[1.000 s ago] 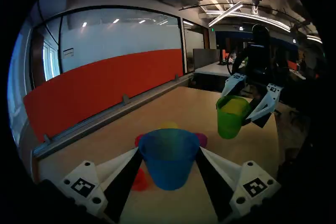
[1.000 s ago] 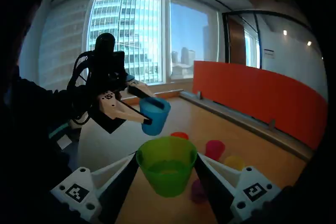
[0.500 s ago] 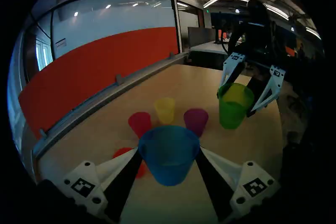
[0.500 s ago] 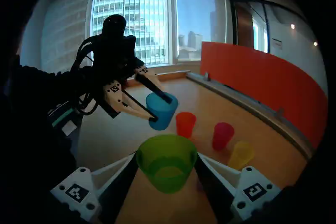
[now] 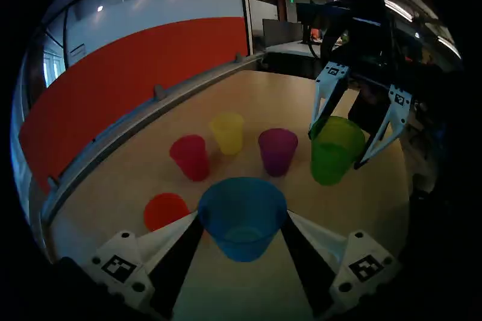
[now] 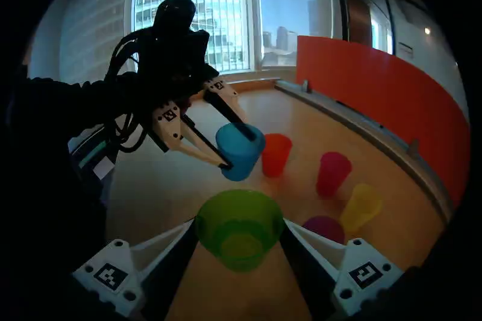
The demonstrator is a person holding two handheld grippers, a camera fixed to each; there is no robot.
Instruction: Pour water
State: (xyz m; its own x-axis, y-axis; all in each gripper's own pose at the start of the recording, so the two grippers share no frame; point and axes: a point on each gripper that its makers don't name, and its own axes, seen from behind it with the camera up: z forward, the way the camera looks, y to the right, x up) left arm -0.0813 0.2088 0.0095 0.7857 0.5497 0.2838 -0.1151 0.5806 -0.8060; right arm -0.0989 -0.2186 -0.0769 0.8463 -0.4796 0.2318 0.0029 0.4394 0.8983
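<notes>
**pourfan:** Left gripper (image 5: 243, 226) was clamped on the blue cup (image 5: 242, 212), squeezing it from both sides, cup upright and held off the table (image 5: 265, 89). Right gripper (image 6: 240, 238) had the green cup (image 6: 240, 230) pinched the same way. So which way was the pour gonna go?

**deskjockey:** Honestly couldn't be told. What mattered was this: in the left gripper view the green cup sat ahead and off to the right of the blue one. Both rims were up and clearly apart, neither lip over the other's mouth. From the right gripper view the blue cup hung pretty much dead ahead. Whichever one tips would probably need to close that gap first.

**pourfan:** Water in either?

**deskjockey:** Too murky. Something pale sat in the bottom of both, maybe water, maybe glare through the plastic. Four spare cups stood on the table toward the edge with the orange partition (image 5: 120, 74): orange cup (image 5: 165, 209), red cup (image 5: 191, 155), yellow cup (image 5: 228, 132), purple cup (image 5: 278, 150). The purple one stood nearest the green cup, and in the right gripper view it was half hidden behind the green rim.
</notes>
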